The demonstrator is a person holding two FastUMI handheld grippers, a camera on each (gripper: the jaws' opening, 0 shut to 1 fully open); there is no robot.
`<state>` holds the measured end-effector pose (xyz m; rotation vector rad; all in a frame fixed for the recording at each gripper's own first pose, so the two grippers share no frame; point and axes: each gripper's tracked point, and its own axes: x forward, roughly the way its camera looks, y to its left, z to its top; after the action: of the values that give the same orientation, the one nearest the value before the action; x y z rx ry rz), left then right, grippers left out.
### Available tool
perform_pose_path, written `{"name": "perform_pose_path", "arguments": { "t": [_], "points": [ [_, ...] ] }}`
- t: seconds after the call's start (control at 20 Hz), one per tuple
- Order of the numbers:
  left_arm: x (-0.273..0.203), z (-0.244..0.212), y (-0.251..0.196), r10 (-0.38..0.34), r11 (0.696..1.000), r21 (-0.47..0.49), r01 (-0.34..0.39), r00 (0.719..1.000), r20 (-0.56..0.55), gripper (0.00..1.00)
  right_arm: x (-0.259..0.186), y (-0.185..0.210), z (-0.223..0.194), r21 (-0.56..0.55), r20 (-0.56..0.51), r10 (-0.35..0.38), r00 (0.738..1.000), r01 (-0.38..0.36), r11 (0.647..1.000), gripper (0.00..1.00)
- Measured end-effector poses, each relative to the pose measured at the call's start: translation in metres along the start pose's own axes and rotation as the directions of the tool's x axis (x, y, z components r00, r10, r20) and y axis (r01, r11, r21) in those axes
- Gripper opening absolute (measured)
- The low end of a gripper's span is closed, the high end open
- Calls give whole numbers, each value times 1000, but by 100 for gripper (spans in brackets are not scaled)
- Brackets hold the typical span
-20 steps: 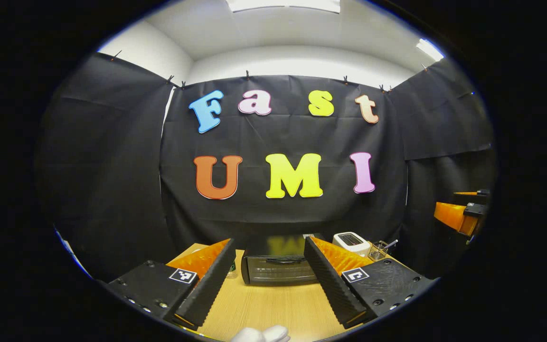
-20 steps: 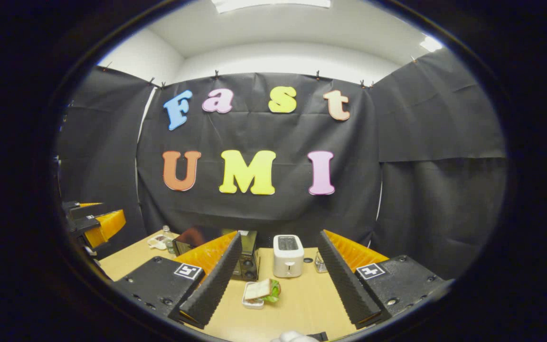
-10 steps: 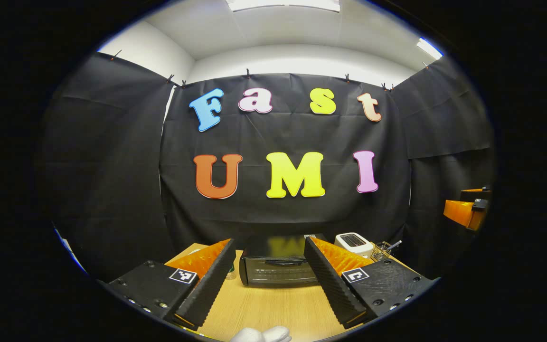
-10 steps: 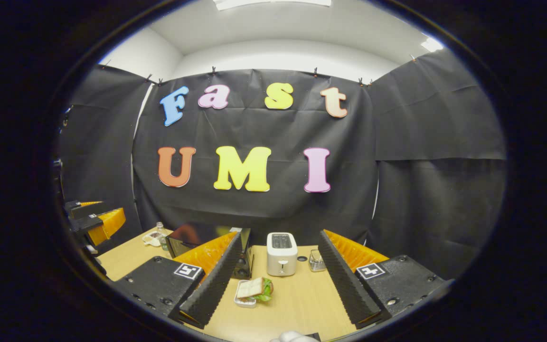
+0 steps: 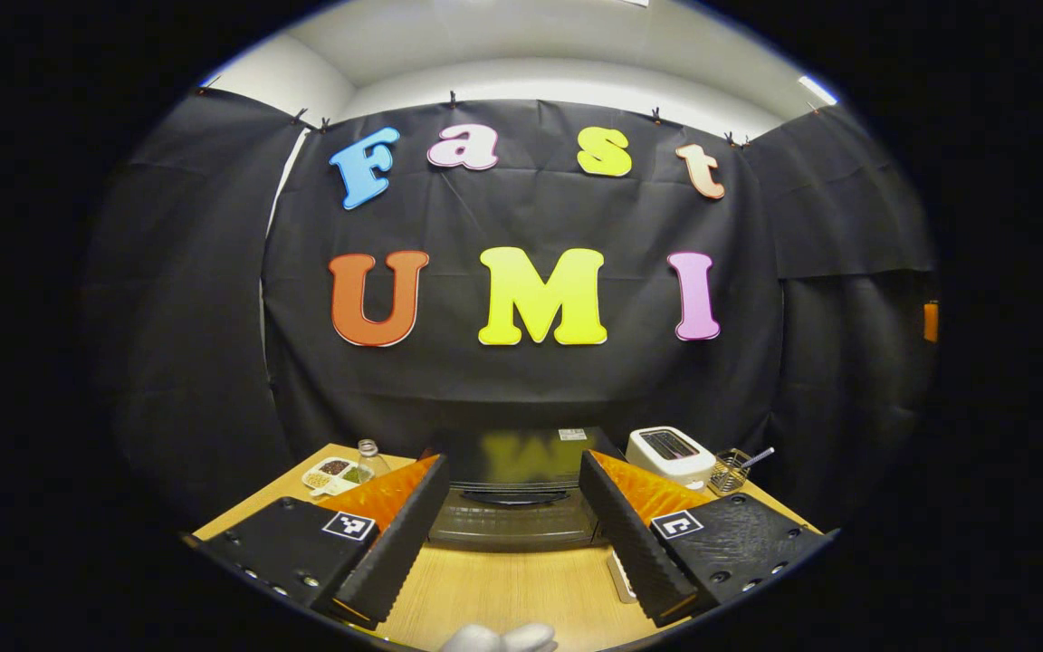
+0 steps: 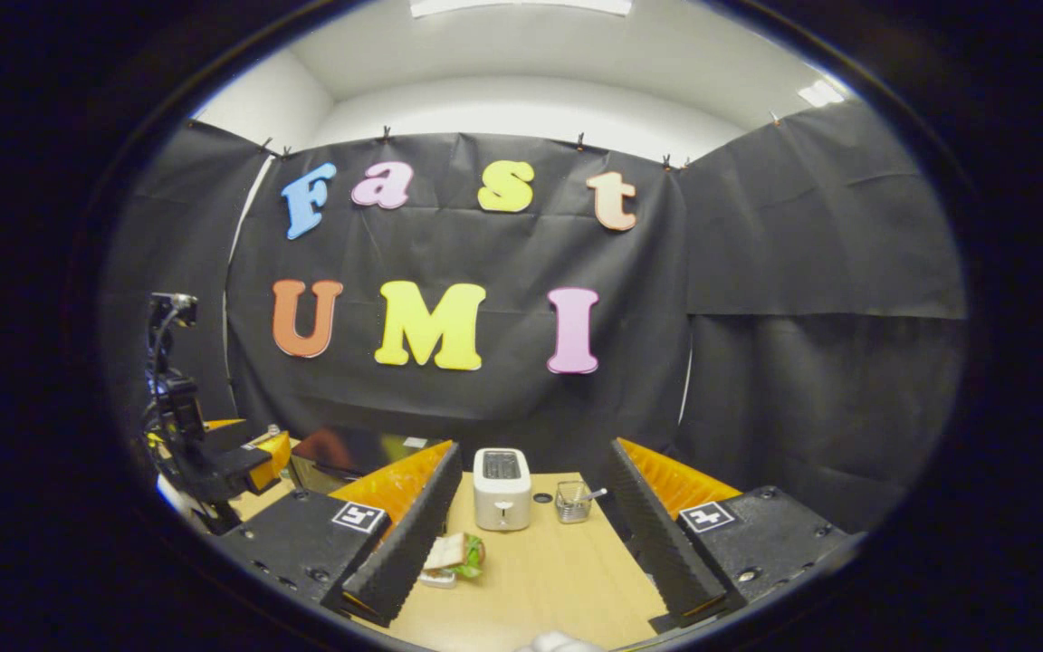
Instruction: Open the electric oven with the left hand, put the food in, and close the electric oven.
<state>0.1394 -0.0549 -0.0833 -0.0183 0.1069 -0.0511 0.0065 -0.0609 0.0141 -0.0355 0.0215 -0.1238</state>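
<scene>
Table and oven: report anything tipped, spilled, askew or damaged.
Nothing stands out. The oven sits square with its door shut, the toaster stands upright, the sandwich rests on its tray on the table, and the small wire basket is upright. Both claws are open and empty.

I've brought the left gripper (image 5: 508, 534) nearer the electric oven (image 5: 511, 493); it now looms larger between the fingers than a second ago; a bottle (image 5: 370, 455) and a divided dish (image 5: 334, 471) have come into the left gripper view at the table's far left; in the right gripper view the toaster (image 6: 501, 487) and sandwich (image 6: 454, 554) have slid leftward; the left gripper (image 6: 241, 462) there sits lower and closer to the oven.
</scene>
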Motion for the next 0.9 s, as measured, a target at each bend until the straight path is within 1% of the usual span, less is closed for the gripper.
{"name": "perform_pose_path", "arguments": {
  "t": [0.2, 0.25, 0.3, 0.35, 0.4, 0.45, 0.5, 0.65, 0.7, 0.75, 0.8, 0.85, 0.9],
  "points": [
    [62, -33, -5, -11, 1000, -9, 11, 996, -86, 95, -4, -12, -2, -40, -25, -42, 999, 41, 998, 100],
    [77, -42, -5, -11, 1000, -9, 10, 994, -110, 95, -5, -15, -1, -50, -28, -53, 998, 52, 997, 95],
    [90, -50, -4, -2, 1000, -9, 1, 992, -130, 95, -8, -20, 1, -64, -26, -68, 997, 66, 996, 100],
    [102, -59, -3, 1, 1000, -11, -3, 988, -156, 95, -10, -24, 2, -77, -24, -83, 996, 81, 994, 95],
    [111, -68, 0, 6, 1000, -12, -9, 985, -172, 95, -12, -27, 2, -86, -27, -95, 995, 92, 992, 100],
    [120, -78, 2, 15, 1000, -7, -17, 981, -194, 95, -13, -28, -1, -87, -35, -103, 994, 99, 991, 100],
    [128, -84, 4, 18, 1000, -4, -20, 979, -205, 95, -14, -28, -3, -82, -44, -105, 993, 102, 991, 95],
    [145, -113, 9, 43, 999, 16, -40, 960, -277, 95, -12, -35, -15, -69, -75, -118, 990, 113, 991, 95],
    [147, -123, 12, 46, 999, 29, -39, 951, -306, 95, -12, -36, -20, -63, -88, -119, 989, 114, 991, 100],
    [146, -131, 13, 46, 999, 40, -34, 942, -333, 95, -12, -35, -24, -57, -100, -118, 988, 113, 992, 96],
    [150, -123, 13, 38, 999, 46, -26, 955, -294, 89, -11, -35, -26, -53, -103, -118, 988, 113, 992, 96],
    [152, -130, 11, 37, 999, 43, -24, 945, -326, 85, -10, -36, -28, -51, -109, -117, 987, 112, 992, 100],
    [147, -127, 11, 41, 999, 45, -29, 949, -312, 96, -9, -35, -30, -44, -113, -113, 987, 108, 993, 100]
  ]
}}
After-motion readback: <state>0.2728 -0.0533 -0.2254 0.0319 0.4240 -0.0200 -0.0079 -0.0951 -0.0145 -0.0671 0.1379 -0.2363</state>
